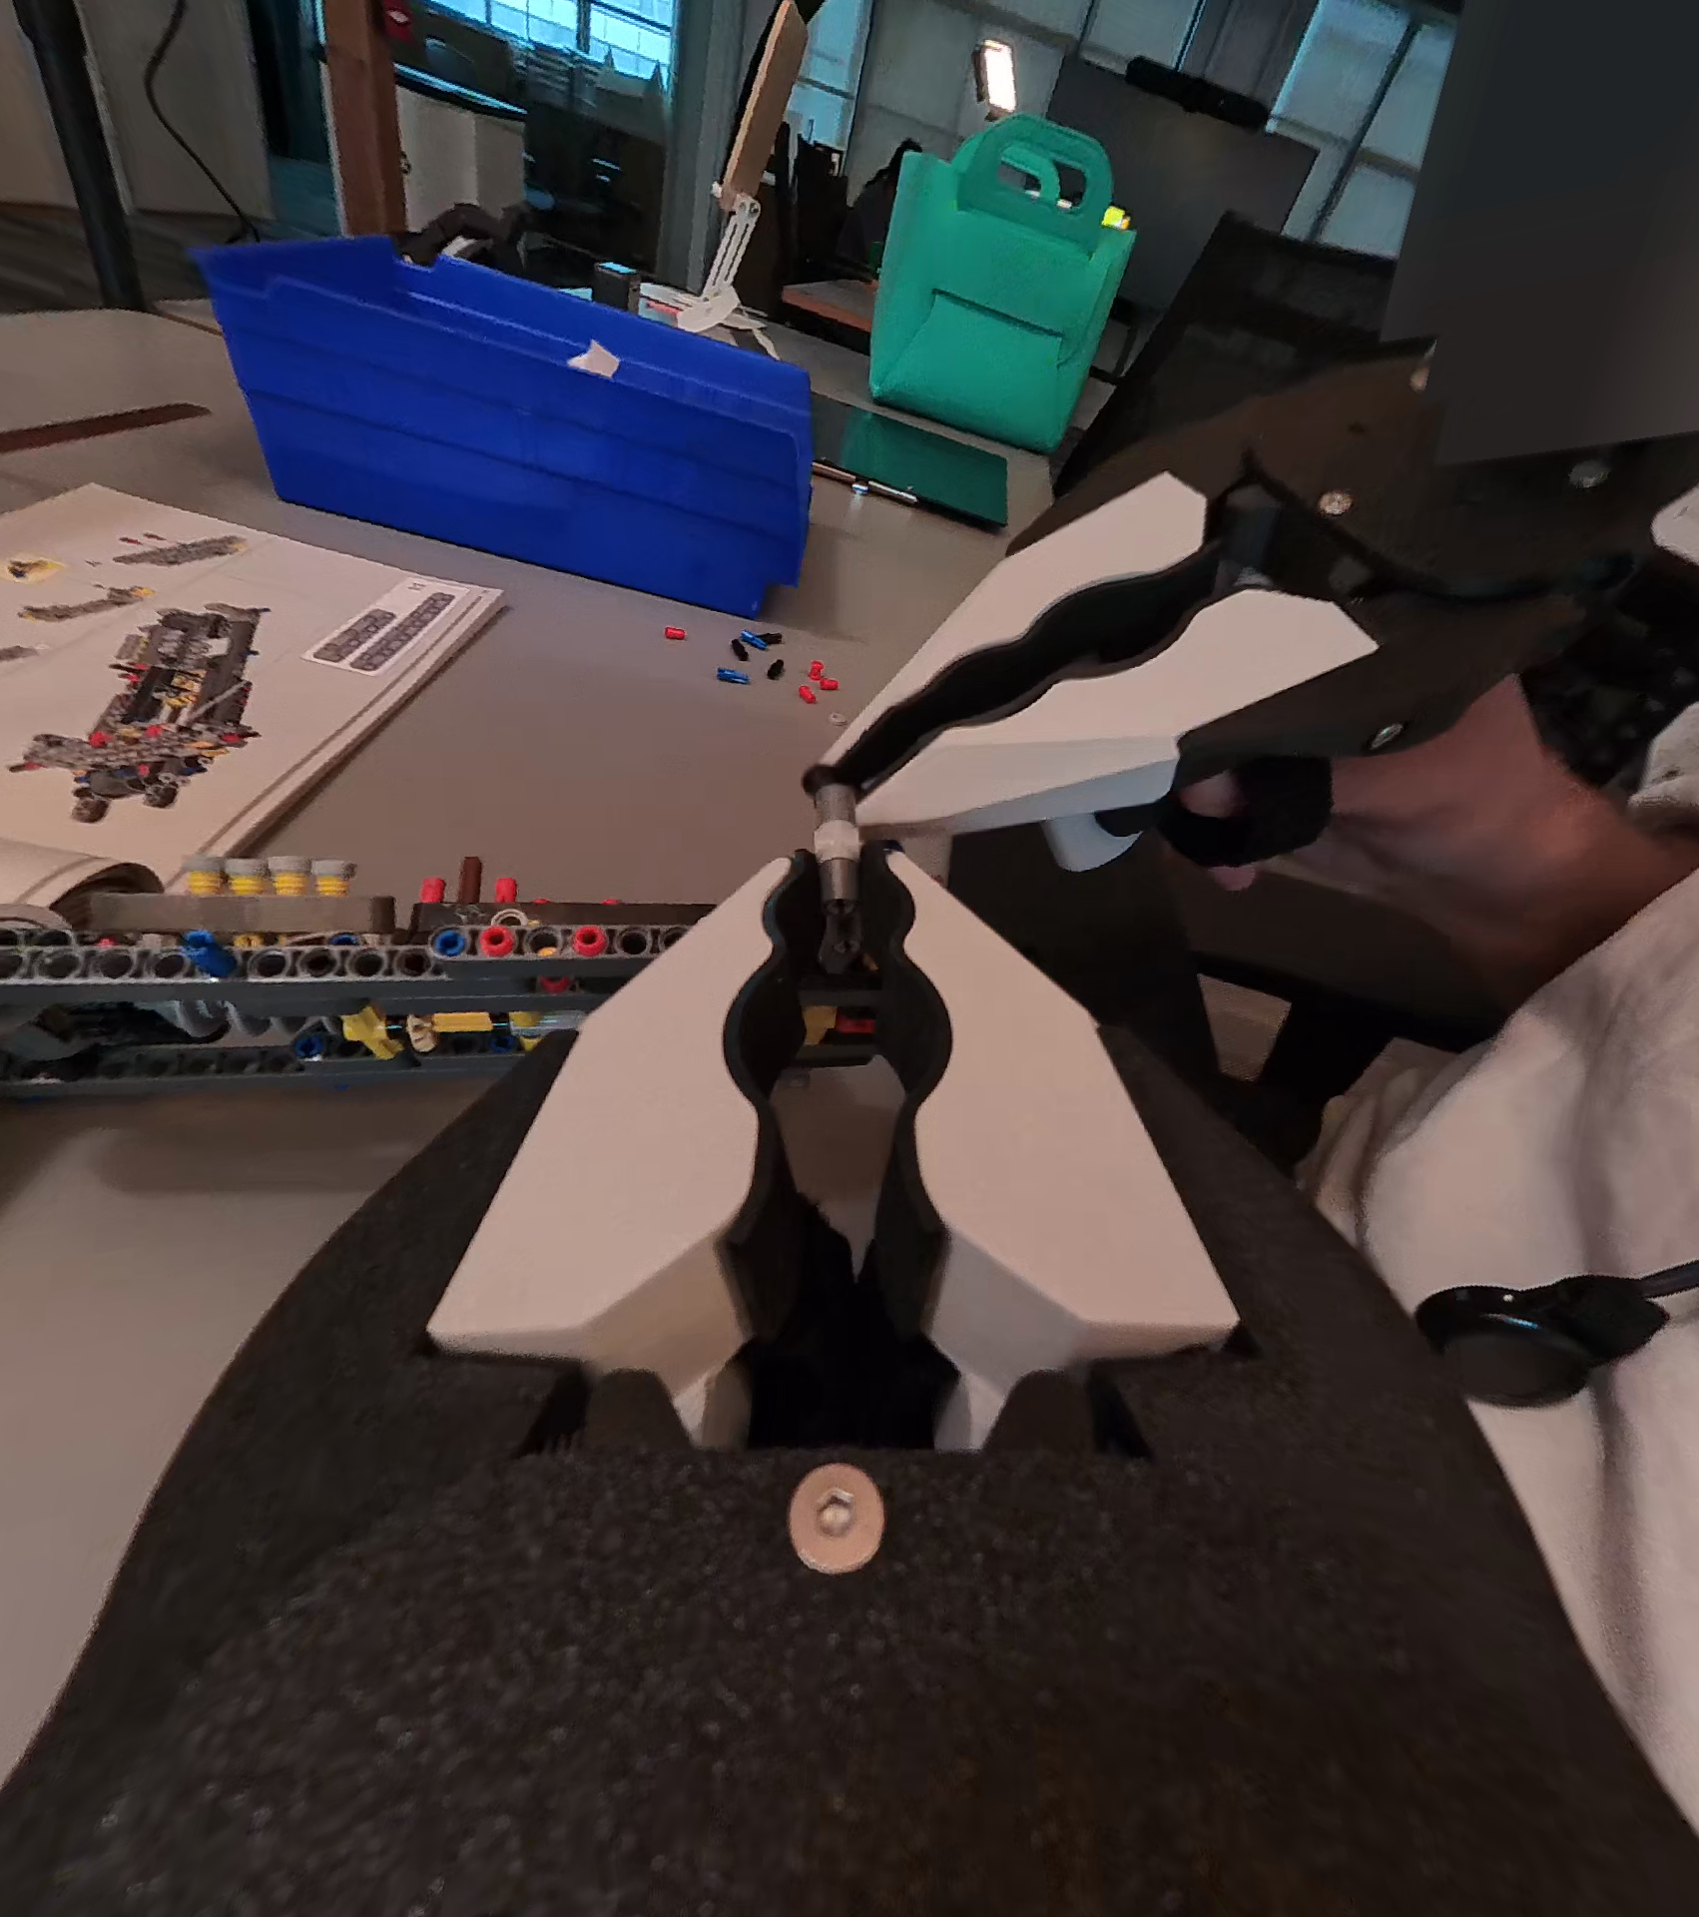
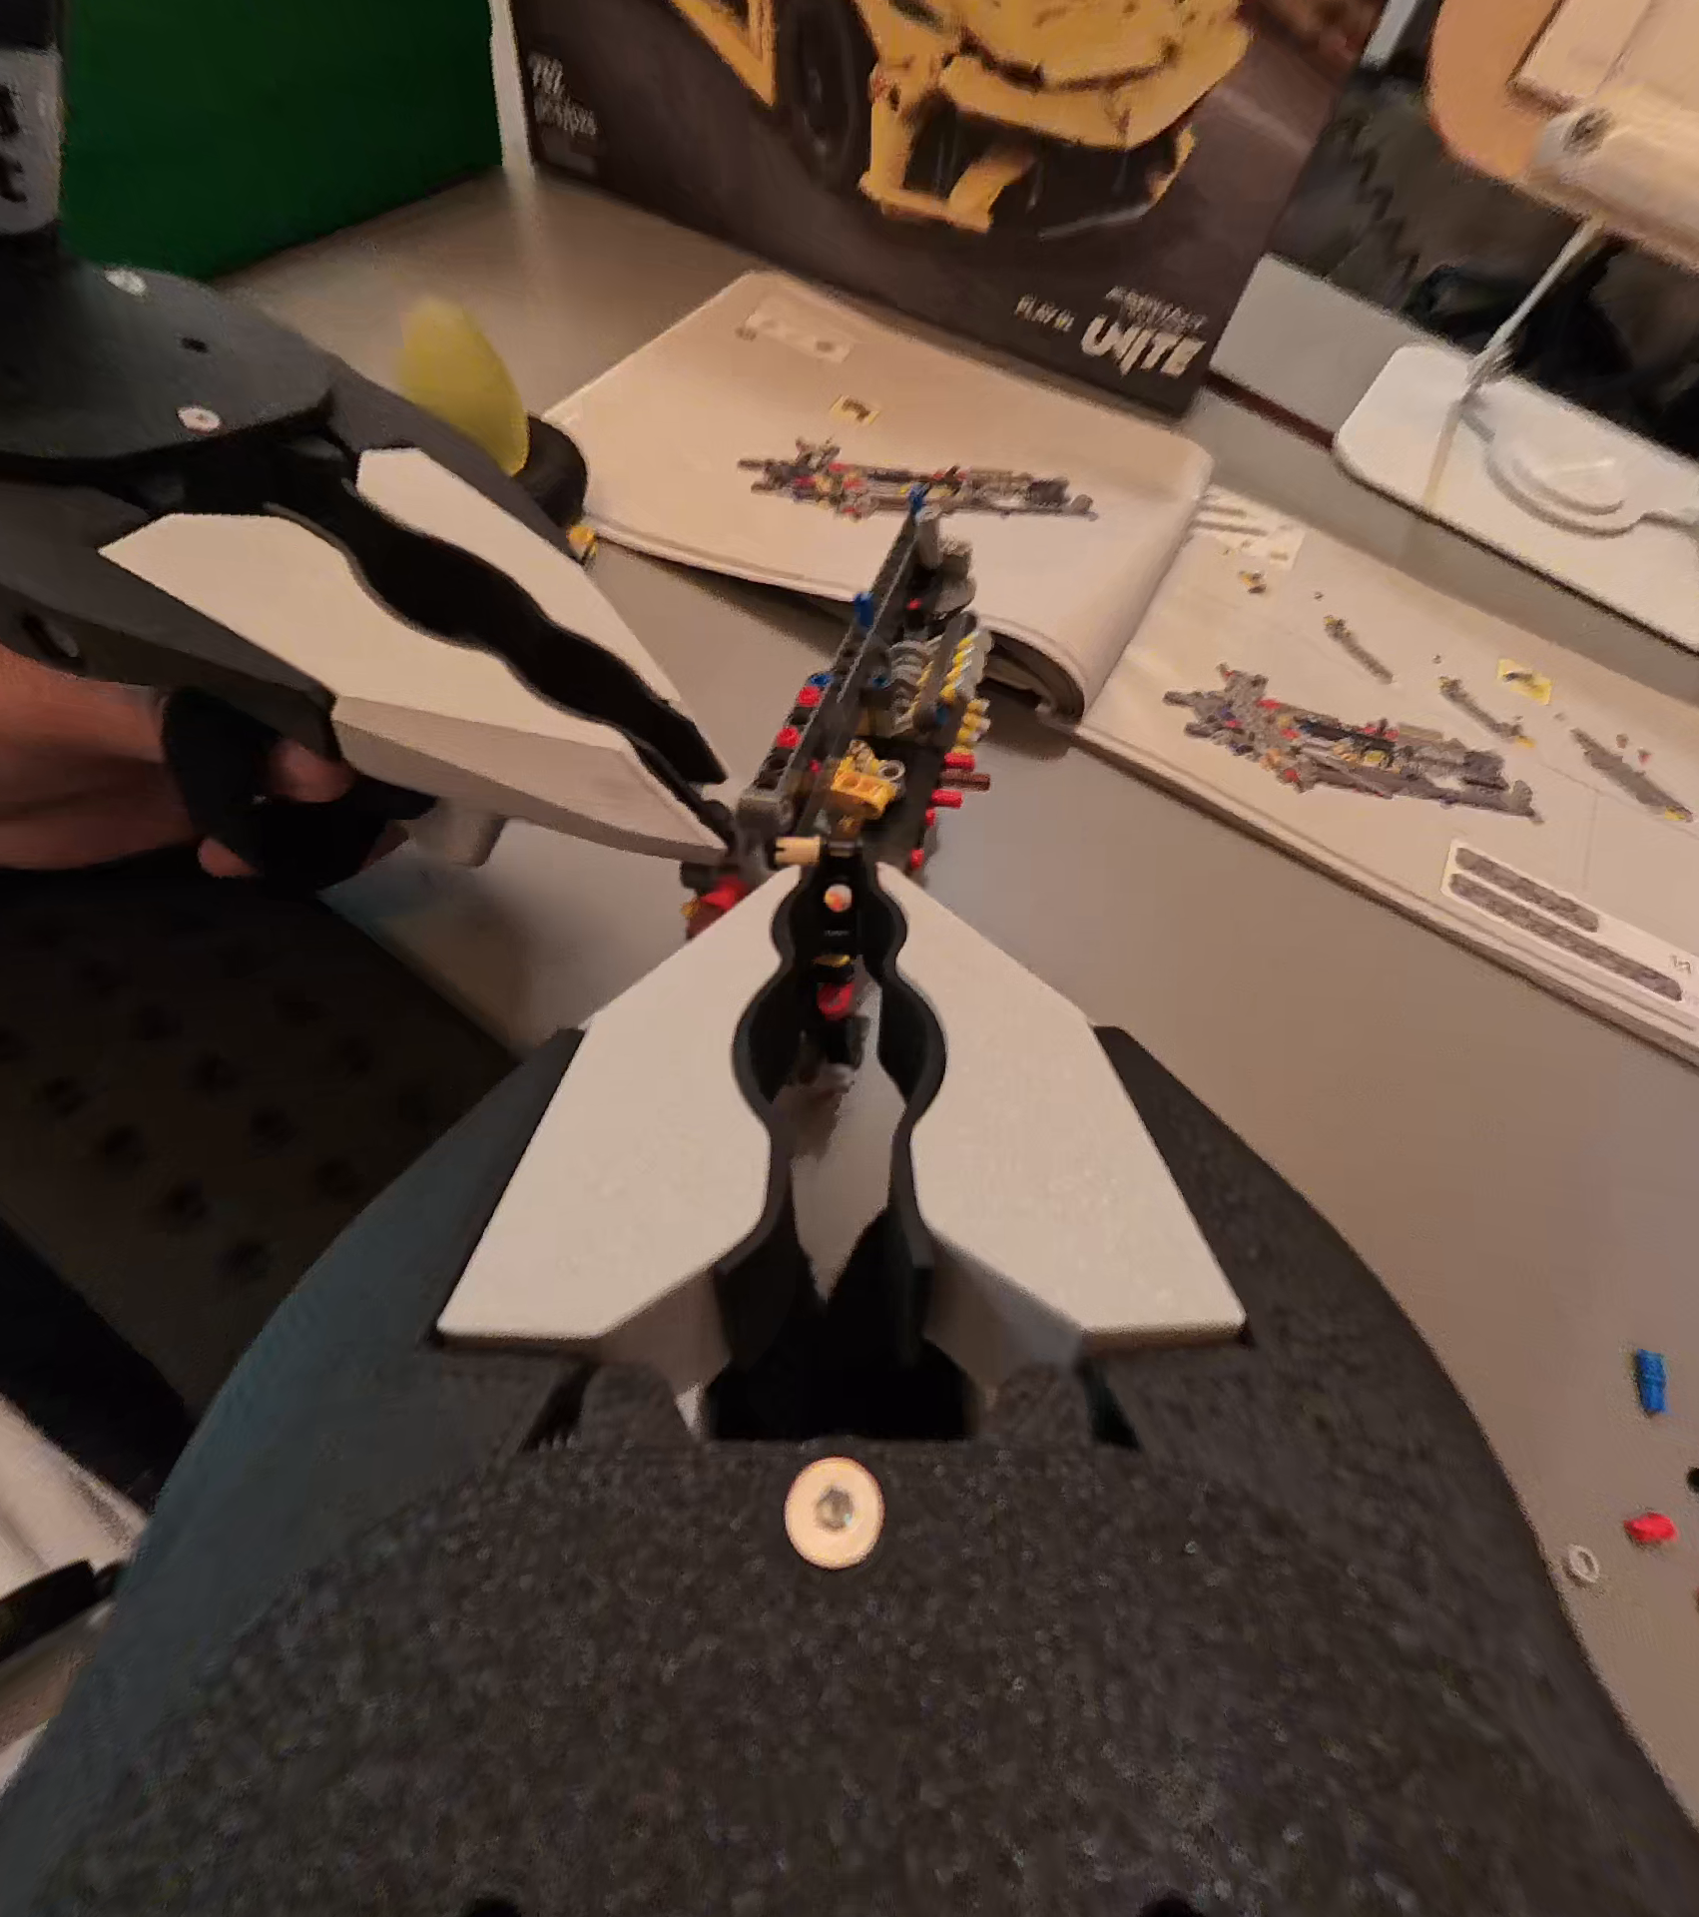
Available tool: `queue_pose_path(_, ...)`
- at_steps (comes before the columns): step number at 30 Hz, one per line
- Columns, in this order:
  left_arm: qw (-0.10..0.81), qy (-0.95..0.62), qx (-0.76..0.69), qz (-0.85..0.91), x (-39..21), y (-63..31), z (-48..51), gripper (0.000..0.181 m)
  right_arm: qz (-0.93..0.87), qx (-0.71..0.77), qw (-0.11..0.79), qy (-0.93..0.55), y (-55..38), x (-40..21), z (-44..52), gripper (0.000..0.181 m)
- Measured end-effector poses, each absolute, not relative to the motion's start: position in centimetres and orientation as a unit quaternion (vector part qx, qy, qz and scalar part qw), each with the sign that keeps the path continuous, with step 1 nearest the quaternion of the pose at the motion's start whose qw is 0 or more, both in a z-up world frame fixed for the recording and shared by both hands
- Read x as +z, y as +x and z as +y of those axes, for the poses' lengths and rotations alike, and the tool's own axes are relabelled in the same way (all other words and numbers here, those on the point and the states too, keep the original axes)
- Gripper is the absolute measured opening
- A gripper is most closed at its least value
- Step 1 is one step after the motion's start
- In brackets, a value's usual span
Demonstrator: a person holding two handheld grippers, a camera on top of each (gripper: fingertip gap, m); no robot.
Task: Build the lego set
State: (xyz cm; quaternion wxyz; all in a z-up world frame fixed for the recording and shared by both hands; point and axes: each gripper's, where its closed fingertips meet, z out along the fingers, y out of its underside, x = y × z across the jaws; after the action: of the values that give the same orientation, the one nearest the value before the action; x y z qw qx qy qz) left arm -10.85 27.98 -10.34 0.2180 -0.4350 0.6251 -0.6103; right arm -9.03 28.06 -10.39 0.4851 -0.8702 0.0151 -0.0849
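- The long grey lego chassis (image 1: 233, 970) lay on the grey table (image 1: 555, 726), one end over the open instruction booklet (image 1: 150, 664), the other end up at the two tools.
- The left gripper (image 1: 840, 882) had its white fingers drawn nearly together at the near end of the chassis, tips pinched on a small grey shock-absorber-like piece (image 1: 837, 830) that stood upright between them.
- The right gripper (image 2: 835, 882) met it from the other side; in the left wrist view its closed tips touched the top of that same grey piece. In its own view its tips were narrowed on a small black part with a pale dot (image 2: 835, 903) at the chassis end, though I couldn't tell whether that was the same piece.
- Loose red, blue and black pins (image 1: 773, 664) were scattered on the table between the blue bin (image 1: 513, 436) and the right-hand tool.
- The set's box (image 2: 928, 156), with a yellow car pictured on it, stood behind the booklet.
- A green felt bag (image 1: 1001, 290) sat beyond the bin.
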Motion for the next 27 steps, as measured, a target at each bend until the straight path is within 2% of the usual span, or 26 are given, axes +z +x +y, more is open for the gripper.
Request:
queue_pose_path(6,0.253,-0.419,-0.588,0.644,-10.5,-10.9,27.6,0.006,0.000,-0.103,0.444,-0.890,-8.6,-10.6,27.7,0.006)
queue_pose_path(8,0.247,-0.420,-0.591,0.642,-10.5,-10.9,27.6,0.006,-0.024,-0.109,0.479,-0.871,-7.8,-10.2,28.0,0.006)
queue_pose_path(11,0.228,-0.423,-0.603,0.636,-10.5,-10.9,27.6,0.006,-0.088,-0.100,0.579,-0.804,-7.2,-9.2,28.4,0.007)
queue_pose_path(14,0.198,-0.427,-0.620,0.628,-10.5,-11.0,27.6,0.006,-0.142,-0.035,0.591,-0.793,-8.0,-10.5,28.0,0.007)
queue_pose_path(16,0.186,-0.434,-0.627,0.620,-10.4,-10.9,27.8,0.006,-0.156,-0.085,0.538,-0.824,-5.6,-12.5,27.1,0.007)
queue_pose_path(20,0.182,-0.435,-0.630,0.618,-10.4,-10.8,27.9,0.006,-0.272,-0.149,0.318,-0.896,-1.1,-17.9,22.1,0.007)
queue_pose_path(22,0.181,-0.434,-0.629,0.619,-10.5,-10.8,27.8,0.006,-0.295,-0.147,0.286,-0.900,0.0,-18.8,20.8,0.007)
queue_pose_path(27,0.178,-0.435,-0.630,0.618,-10.5,-10.9,27.8,0.006,-0.298,-0.035,0.254,-0.919,-0.4,-20.4,19.3,0.008)
